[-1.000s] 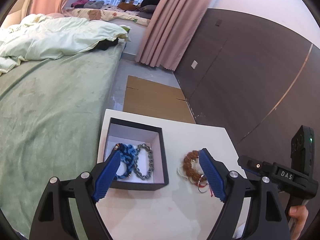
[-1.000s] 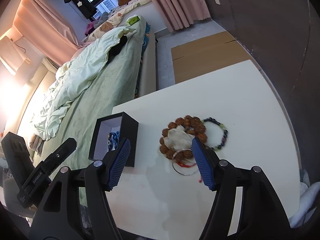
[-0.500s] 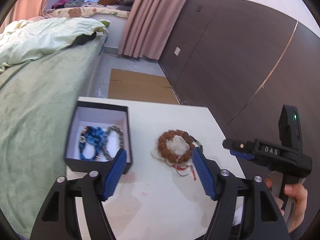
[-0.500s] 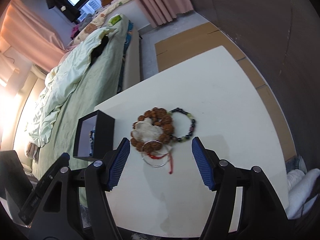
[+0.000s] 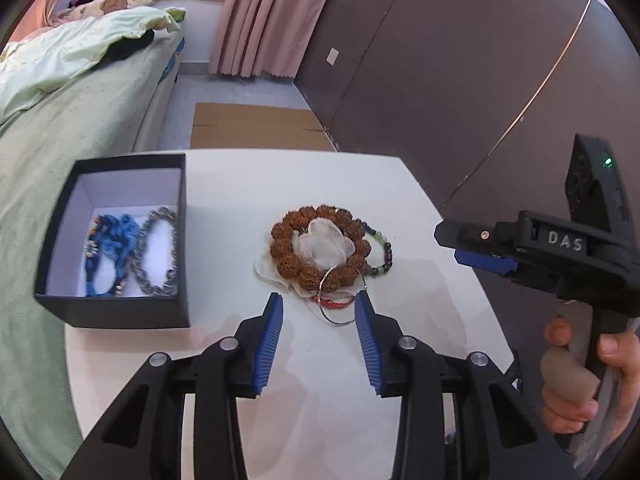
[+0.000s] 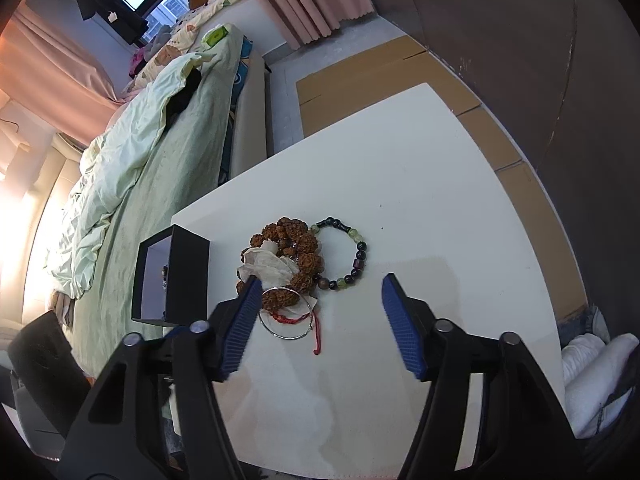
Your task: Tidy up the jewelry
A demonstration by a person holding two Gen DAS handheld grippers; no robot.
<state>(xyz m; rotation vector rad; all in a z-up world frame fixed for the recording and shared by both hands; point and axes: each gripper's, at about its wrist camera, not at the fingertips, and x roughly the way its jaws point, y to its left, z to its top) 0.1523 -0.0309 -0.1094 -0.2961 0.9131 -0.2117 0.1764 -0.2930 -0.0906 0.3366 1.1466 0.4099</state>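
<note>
A pile of jewelry lies mid-table: a brown seed-bead bracelet (image 5: 286,254) around a white pouch (image 5: 322,244), a dark and green bead bracelet (image 5: 385,257), and a silver bangle (image 5: 340,321) with a red cord (image 5: 332,302). My left gripper (image 5: 319,304) hovers at the pile's near edge. Its jaws are closing, with the bangle between the pads, apart from them. My right gripper (image 6: 322,284) is also closing, straddling the bangle (image 6: 288,336) and brown bracelet (image 6: 298,242) from above without touching. The black box (image 5: 120,312) holds a blue bracelet (image 5: 106,248) and a grey chain (image 5: 156,258).
The white table (image 5: 320,392) is small, with a green bed (image 5: 80,128) tight against its left side. Flat cardboard (image 5: 248,128) lies on the floor beyond, and a dark panelled wall (image 5: 460,80) runs along the right. A hand (image 5: 576,384) grips the right tool's handle.
My left gripper swung right from over the box to the pile, dropped lower, and its jaws narrowed a lot. My right gripper came down closer to the pile and narrowed slightly.
</note>
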